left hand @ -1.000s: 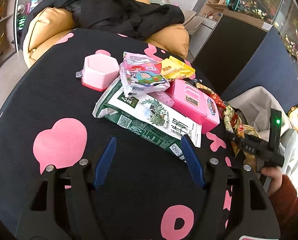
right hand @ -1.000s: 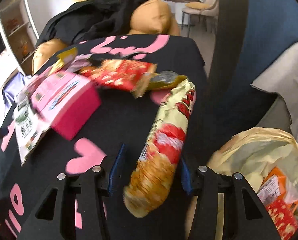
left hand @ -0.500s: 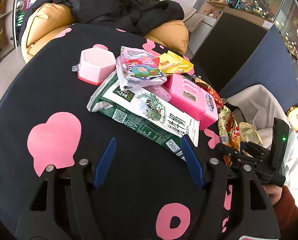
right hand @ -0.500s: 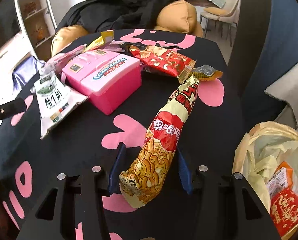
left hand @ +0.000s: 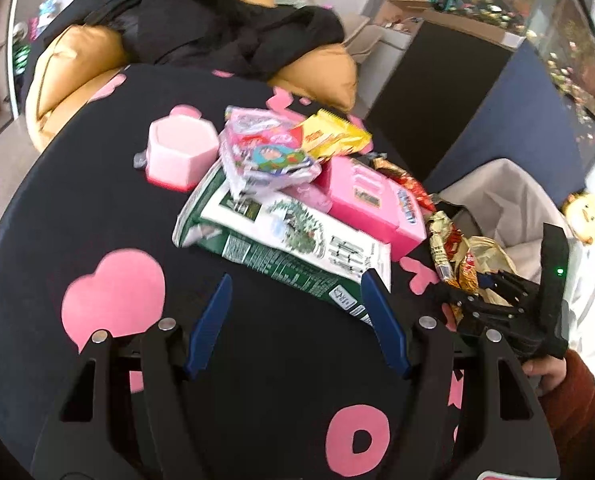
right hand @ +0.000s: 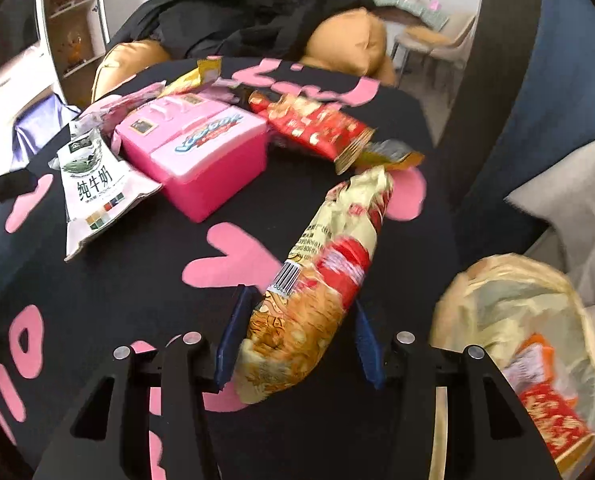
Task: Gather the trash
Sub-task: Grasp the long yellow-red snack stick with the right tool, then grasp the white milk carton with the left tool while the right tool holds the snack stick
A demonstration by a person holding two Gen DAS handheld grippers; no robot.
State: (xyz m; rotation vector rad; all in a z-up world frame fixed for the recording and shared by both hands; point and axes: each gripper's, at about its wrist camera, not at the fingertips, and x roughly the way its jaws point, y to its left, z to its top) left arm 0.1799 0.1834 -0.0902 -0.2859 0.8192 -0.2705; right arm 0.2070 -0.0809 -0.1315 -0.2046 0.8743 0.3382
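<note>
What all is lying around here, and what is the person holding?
table: one, black with pink shapes, underneath everything
milk pack: one, green and white, table middle
box: one, pink, beside milk pack
pink dish: one, table's far left
cartoon packet: one, pink, on the pile
yellow wrapper: one, behind box
red wrapper: one, right of box
trash bag: one, yellowish, off table's right edge
left tool: open, empty
right tool: shut on noodle bag

Both wrist cameras look steeply down, close over the desk [left hand: 257, 360], sharing the pink box [left hand: 377, 208] mid-desk
</note>
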